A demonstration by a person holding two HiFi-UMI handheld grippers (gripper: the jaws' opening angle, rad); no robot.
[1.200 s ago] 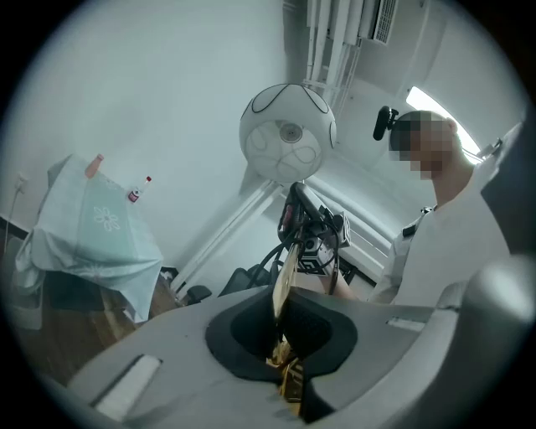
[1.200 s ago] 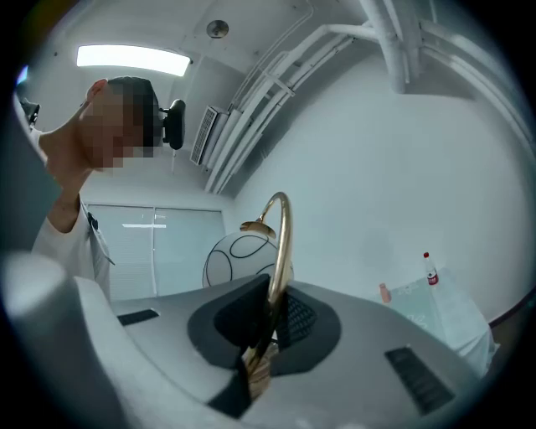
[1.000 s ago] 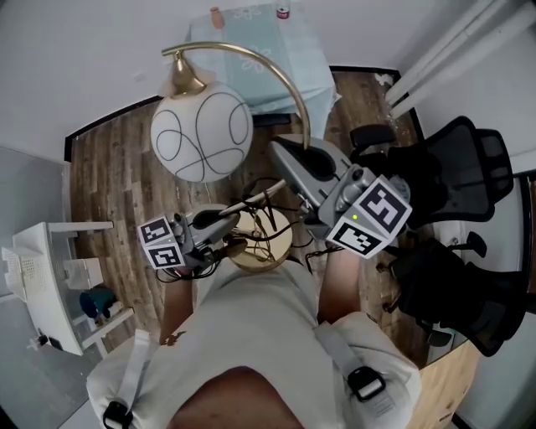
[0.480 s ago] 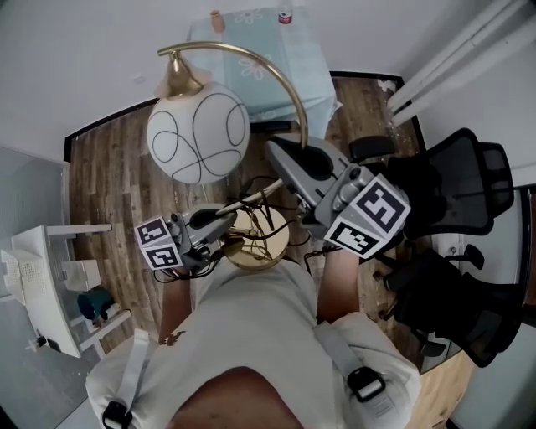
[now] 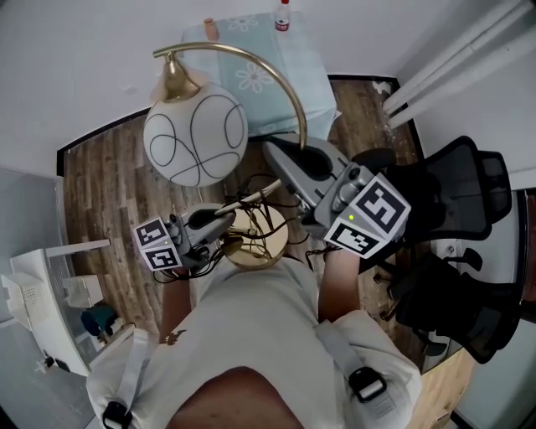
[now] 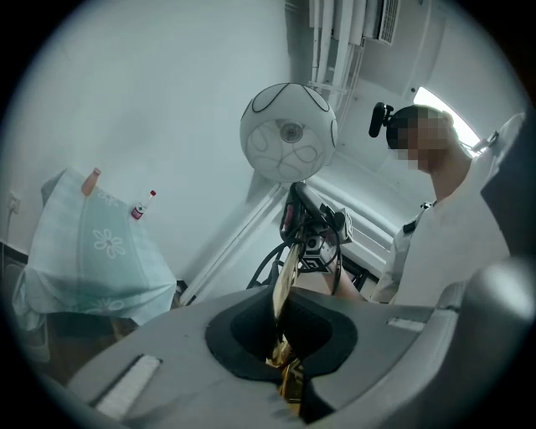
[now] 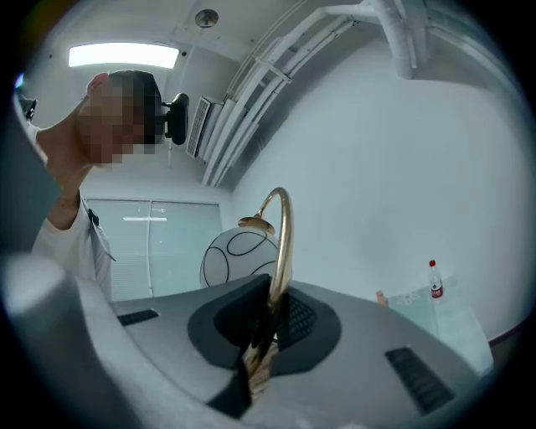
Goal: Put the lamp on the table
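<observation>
The lamp has a white globe shade (image 5: 194, 138) with black loops, an arched brass stem (image 5: 280, 80) and a round brass base (image 5: 255, 239). It hangs above the wood floor. My left gripper (image 5: 233, 211) is shut on the lower stem (image 6: 285, 293), looking up at the globe (image 6: 289, 134). Higher up, my right gripper (image 5: 293, 159) is shut on the stem (image 7: 279, 251), with the globe (image 7: 239, 255) beyond. The table (image 5: 289, 63) under a pale teal flowered cloth stands ahead, by the wall. It also shows in the gripper views as the table (image 6: 92, 251) and the table (image 7: 435, 310).
A small bottle (image 5: 283, 15) and a peach object (image 5: 211, 27) stand at the table's far edge. Black office chairs (image 5: 456, 243) crowd the right side. A white shelf unit (image 5: 42, 293) is at the left. Black cables (image 5: 260, 222) loop over the lamp base.
The lamp, held by both grippers, has drifted slightly left and up in the picture. More of the clothed table has come into the head view. Both grips are unchanged.
</observation>
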